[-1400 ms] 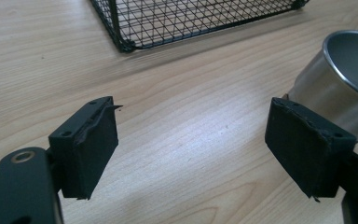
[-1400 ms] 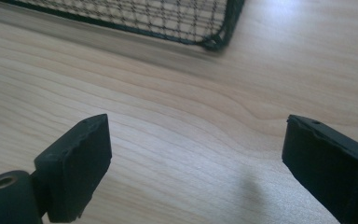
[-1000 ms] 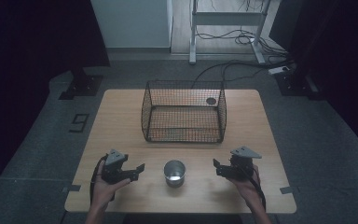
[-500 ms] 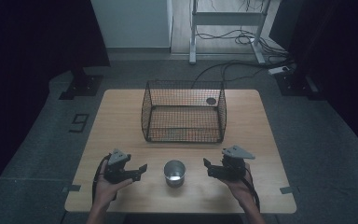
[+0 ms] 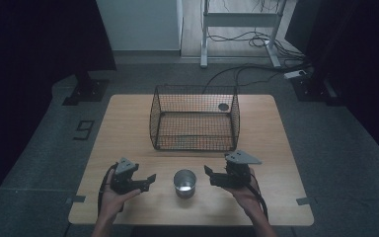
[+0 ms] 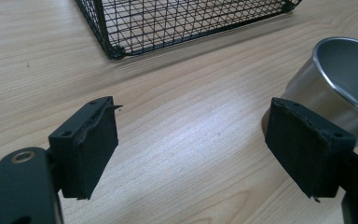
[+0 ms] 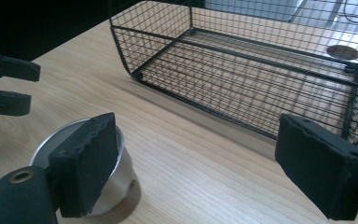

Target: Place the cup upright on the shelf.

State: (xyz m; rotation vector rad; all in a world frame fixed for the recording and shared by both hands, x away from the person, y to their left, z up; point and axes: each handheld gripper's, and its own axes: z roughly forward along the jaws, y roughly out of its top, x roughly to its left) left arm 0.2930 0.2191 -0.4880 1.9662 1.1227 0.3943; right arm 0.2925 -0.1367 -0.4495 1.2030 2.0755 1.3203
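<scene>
Right gripper (image 5: 208, 174) has neared the cup (image 5: 184, 182), wire basket (image 5: 195, 118) beyond.

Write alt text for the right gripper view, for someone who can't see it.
Two open black fingers of the right gripper frame a wooden table, the left finger in front of a small upright metal cup. Behind stands an empty black wire basket, and the left gripper shows at the far left edge.

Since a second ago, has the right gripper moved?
Yes. In the high view the right gripper has shifted left, toward the steel cup, its jaws having just been closing with nothing between them; cup and wire basket stayed put.
</scene>
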